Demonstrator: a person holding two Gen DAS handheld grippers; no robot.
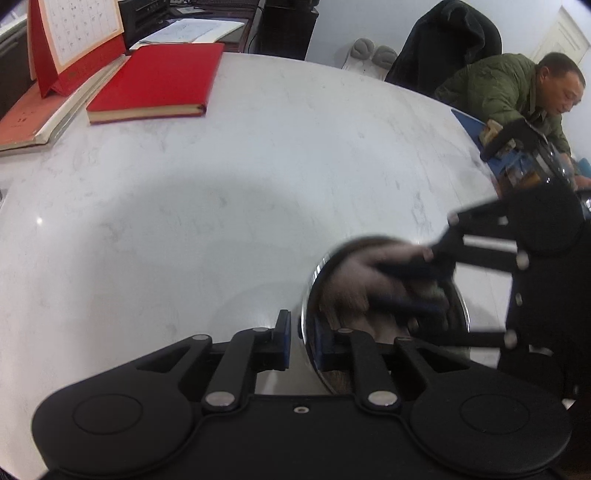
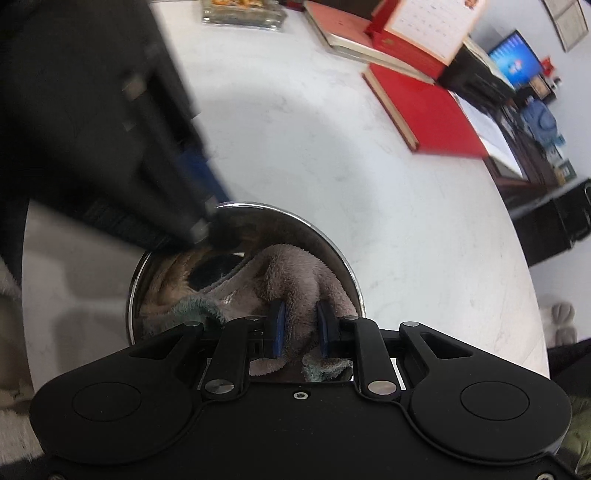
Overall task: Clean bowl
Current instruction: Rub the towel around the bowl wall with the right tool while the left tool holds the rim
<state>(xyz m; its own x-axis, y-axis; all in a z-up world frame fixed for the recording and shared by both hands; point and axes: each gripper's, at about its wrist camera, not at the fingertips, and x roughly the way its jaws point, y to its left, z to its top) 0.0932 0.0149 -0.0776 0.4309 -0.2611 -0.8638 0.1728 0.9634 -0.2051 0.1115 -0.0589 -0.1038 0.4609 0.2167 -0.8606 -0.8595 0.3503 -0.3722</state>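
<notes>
A shiny steel bowl (image 1: 314, 291) (image 2: 332, 251) stands on the white marble table. My left gripper (image 1: 301, 341) is shut on the bowl's near rim, one pad outside the wall and one inside. My right gripper (image 2: 300, 330) is shut on a brownish fleecy cloth (image 2: 291, 280), which lies bunched inside the bowl against its wall. In the left wrist view the right gripper (image 1: 417, 280) reaches into the bowl from the right, blurred, with the cloth (image 1: 354, 280) under it. The left gripper's body (image 2: 110, 129) fills the upper left of the right wrist view.
A red notebook (image 1: 159, 81) (image 2: 432, 110), a red desk calendar (image 1: 74, 44) and stacked books lie at the table's far side. A glass dish (image 2: 243, 13) stands at the far edge. A person in a green jacket (image 1: 506, 92) sits beyond the table's right edge.
</notes>
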